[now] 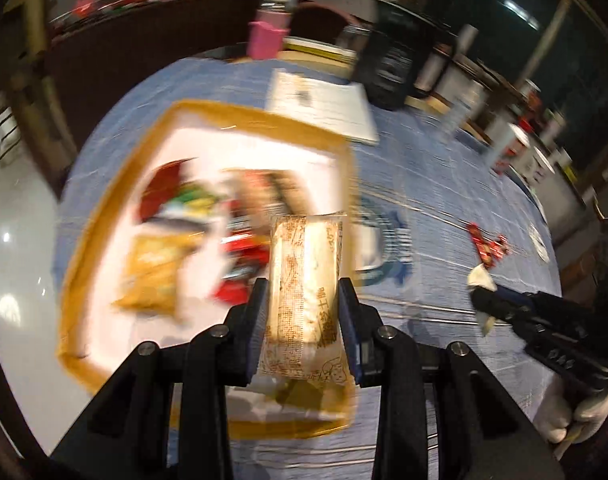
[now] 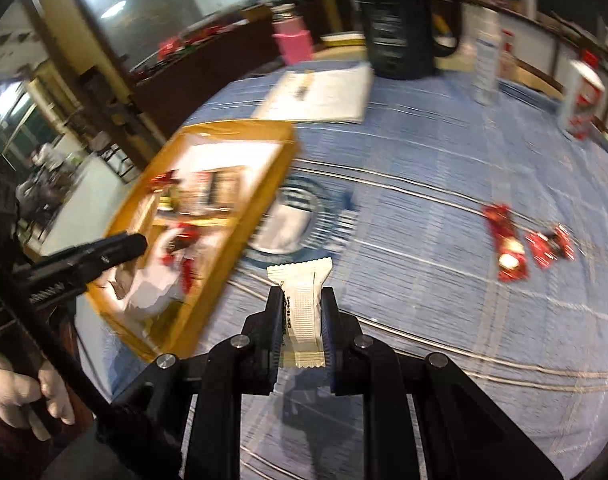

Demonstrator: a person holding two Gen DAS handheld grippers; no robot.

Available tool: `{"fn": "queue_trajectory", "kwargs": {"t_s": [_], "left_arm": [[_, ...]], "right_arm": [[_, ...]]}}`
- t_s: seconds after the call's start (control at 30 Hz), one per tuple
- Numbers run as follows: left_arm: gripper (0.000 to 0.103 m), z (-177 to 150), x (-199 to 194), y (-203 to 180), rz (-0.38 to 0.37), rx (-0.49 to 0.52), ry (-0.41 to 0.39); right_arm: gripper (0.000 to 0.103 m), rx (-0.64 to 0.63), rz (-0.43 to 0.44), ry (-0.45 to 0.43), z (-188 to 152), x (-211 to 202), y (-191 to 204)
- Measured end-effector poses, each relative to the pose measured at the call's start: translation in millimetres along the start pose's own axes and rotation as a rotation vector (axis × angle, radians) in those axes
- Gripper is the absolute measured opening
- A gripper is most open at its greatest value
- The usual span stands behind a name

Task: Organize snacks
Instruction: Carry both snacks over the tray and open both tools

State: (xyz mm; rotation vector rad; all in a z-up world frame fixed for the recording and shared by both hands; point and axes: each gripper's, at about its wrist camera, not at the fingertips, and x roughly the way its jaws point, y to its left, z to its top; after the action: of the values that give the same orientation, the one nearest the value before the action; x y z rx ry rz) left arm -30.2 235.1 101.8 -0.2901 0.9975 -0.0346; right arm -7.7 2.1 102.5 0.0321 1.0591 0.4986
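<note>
My left gripper (image 1: 303,290) is shut on a long tan snack packet with brown print (image 1: 304,280), held over the near right part of a yellow-rimmed tray (image 1: 84,216) that holds several blurred snack packets. My right gripper (image 2: 303,294) is shut on a small white snack packet (image 2: 304,300), above the blue checked tablecloth to the right of the tray (image 2: 264,168). Two red snack packets (image 2: 506,240) lie on the cloth further right. The right gripper (image 1: 480,300) with its white packet shows at the right of the left wrist view; the left gripper (image 2: 138,242) reaches over the tray in the right wrist view.
A white booklet (image 2: 316,96), a pink cup (image 2: 294,42), a large dark mug (image 2: 400,20), a tall white bottle (image 2: 486,64) and a red-and-white can (image 2: 580,100) stand at the table's far side. Gloved hands (image 2: 12,392) hold the grippers. A printed round emblem (image 2: 292,220) marks the cloth beside the tray.
</note>
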Motion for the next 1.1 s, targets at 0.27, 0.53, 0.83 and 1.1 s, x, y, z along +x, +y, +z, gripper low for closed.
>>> {"fn": "queue_trajectory", "kwargs": {"t_s": [0.27, 0.53, 0.83, 1.1], "left_arm": [[0.036, -8, 9, 67, 0.04, -0.077, 0.051], [0.036, -15, 24, 79, 0.004, -0.044, 0.121], [0.054, -10, 20, 98, -0.034, -0.094, 0.121], [0.06, -11, 1, 96, -0.031, -0.132, 0.08]], "right_arm": [[0.016, -0.089, 0.061, 0.039, 27, 42, 79], [0.016, -0.107, 0.111, 0.12, 35, 93, 124], [0.019, -0.11, 0.11, 0.163, 29, 119, 141], [0.02, -0.101, 0.116, 0.137, 26, 105, 139]]}}
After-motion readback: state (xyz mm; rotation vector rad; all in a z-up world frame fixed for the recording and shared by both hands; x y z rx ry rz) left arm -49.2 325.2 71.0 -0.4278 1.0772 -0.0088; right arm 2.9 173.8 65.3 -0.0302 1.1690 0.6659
